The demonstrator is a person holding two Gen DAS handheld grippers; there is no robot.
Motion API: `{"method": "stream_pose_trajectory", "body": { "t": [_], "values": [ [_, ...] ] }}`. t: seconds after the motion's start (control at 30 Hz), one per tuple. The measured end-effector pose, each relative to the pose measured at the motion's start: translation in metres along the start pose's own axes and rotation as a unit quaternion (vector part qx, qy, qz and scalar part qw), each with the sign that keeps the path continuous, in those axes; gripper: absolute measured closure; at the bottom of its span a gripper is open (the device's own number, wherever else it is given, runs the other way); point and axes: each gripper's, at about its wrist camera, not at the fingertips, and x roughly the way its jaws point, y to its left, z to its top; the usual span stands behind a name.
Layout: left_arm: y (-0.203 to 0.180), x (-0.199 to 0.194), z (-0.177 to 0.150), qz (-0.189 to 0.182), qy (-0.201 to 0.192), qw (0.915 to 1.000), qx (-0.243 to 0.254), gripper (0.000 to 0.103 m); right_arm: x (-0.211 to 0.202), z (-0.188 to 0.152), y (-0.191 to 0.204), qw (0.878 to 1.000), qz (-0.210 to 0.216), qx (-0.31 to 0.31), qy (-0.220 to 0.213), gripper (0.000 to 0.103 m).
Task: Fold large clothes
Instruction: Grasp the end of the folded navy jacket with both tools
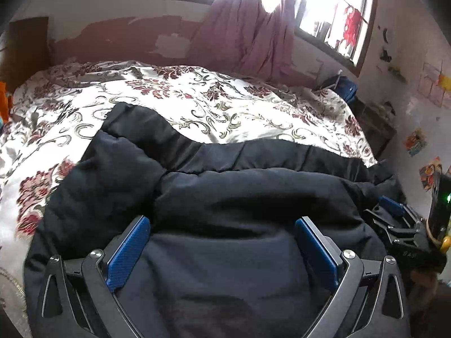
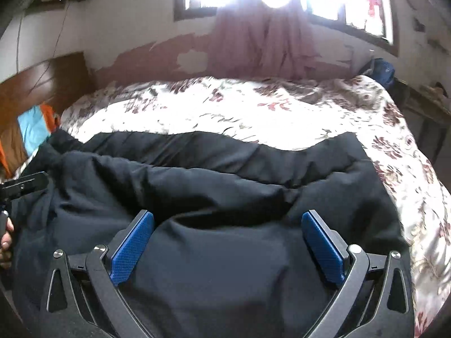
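Note:
A large black padded garment (image 1: 225, 191) lies folded and bunched across the near side of the bed, also filling the lower half of the right wrist view (image 2: 214, 186). My left gripper (image 1: 222, 225) hovers over its near edge with blue pads spread wide, nothing pinched between them. My right gripper (image 2: 228, 219) stands open the same way over the garment's near part. The right gripper (image 1: 394, 217) also shows at the right edge of the left wrist view. The left gripper's tip (image 2: 25, 183) and a hand (image 2: 5, 236) show at the left edge of the right wrist view.
The bed carries a white floral cover (image 1: 197, 95) with bare room beyond the garment. A pink curtain (image 1: 248, 33) hangs under bright windows on the far wall. A blue bag (image 1: 344, 87) sits at the bed's far right corner. Orange and blue cloth (image 2: 36, 126) lies at the left.

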Motion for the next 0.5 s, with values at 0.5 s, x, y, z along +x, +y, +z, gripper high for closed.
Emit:
{"method": "stream_pose_trajectory", "body": {
  "t": [0.5],
  "values": [
    [0.059, -0.058, 0.004, 0.08, -0.055, 0.9937, -0.055, 0.0, -0.04, -0.015, -0.1, 0.992, -0.092, 0.087, 0.003, 0.001]
  ]
}}
